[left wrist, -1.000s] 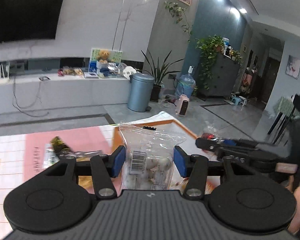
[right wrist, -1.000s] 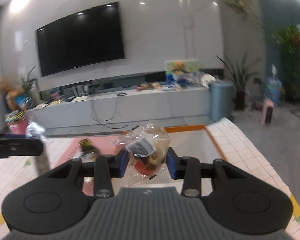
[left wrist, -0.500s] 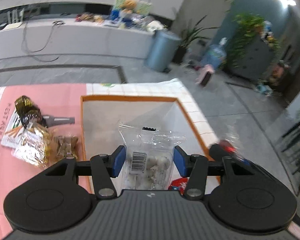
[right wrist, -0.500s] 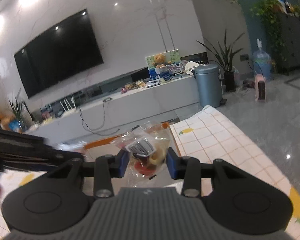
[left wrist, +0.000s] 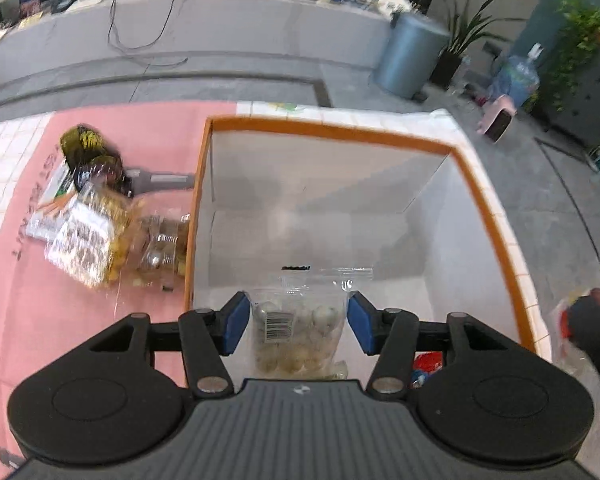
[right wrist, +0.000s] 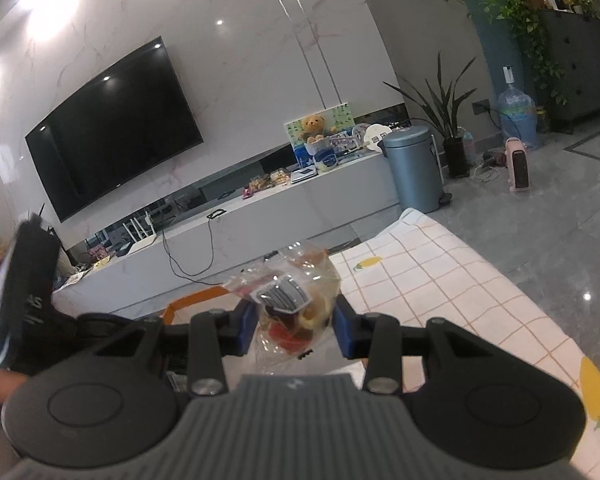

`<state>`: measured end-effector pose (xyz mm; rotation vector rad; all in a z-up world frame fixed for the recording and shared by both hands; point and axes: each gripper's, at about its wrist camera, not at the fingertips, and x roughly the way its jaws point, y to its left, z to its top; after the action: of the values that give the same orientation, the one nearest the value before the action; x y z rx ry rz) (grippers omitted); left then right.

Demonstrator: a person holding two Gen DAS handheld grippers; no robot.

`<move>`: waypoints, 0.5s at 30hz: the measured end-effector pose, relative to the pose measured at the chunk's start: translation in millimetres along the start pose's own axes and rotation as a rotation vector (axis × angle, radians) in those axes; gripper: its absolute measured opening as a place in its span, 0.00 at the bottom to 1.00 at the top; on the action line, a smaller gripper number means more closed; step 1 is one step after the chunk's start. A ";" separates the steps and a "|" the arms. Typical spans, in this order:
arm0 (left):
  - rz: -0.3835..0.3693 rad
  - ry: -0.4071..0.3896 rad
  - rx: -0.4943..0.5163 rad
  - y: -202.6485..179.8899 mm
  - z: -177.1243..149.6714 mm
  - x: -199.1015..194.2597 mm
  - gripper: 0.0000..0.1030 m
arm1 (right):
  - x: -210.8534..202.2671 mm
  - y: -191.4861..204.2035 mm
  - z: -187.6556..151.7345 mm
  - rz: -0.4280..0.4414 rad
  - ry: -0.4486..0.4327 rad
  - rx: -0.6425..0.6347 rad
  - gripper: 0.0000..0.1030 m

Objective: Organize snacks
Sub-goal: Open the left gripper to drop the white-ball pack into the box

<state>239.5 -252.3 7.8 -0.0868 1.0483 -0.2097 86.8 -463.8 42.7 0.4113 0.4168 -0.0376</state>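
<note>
The left gripper (left wrist: 296, 322), jaws opening and pads just clear of a clear bag of pale round snacks (left wrist: 298, 326), is shown low in the frame above the orange-rimmed white box (left wrist: 496, 240), release being judged under way; the right gripper (right wrist: 294, 330) is seen pinching a mixed snack bag (right wrist: 294, 308), to be boxed next.

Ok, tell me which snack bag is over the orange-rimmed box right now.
The clear bag of pale round snacks between the opening left gripper, over the box; other bags lie on the pink mat.

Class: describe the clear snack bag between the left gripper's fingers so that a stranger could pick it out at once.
Find the white box with the orange rim. Over its near edge, between the blue pads of the opening left gripper, hangs a clear plastic bag of pale round balls. Unlike the gold-wrapped snacks outside, it bears a barcode sticker.
</note>
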 end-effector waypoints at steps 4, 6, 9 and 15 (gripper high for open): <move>0.014 -0.005 -0.008 -0.3 -3.2 -10.3 0.74 | 2.1 3.7 0.8 -0.005 0.002 -0.004 0.38; 0.001 -0.018 -0.008 -0.4 -4.9 -19.4 0.83 | 4.0 6.8 0.7 0.002 0.006 -0.005 0.38; 0.006 -0.065 0.014 1.3 -5.4 -38.6 0.84 | 5.3 9.7 0.5 0.016 0.014 -0.028 0.38; -0.010 -0.189 0.047 27.7 -12.4 -92.5 0.86 | 17.9 23.6 -3.5 0.094 0.106 -0.083 0.38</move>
<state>187.9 -205.1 75.6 -0.0681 0.8550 -0.2308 104.7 -439.9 41.5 0.3516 0.5013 0.0929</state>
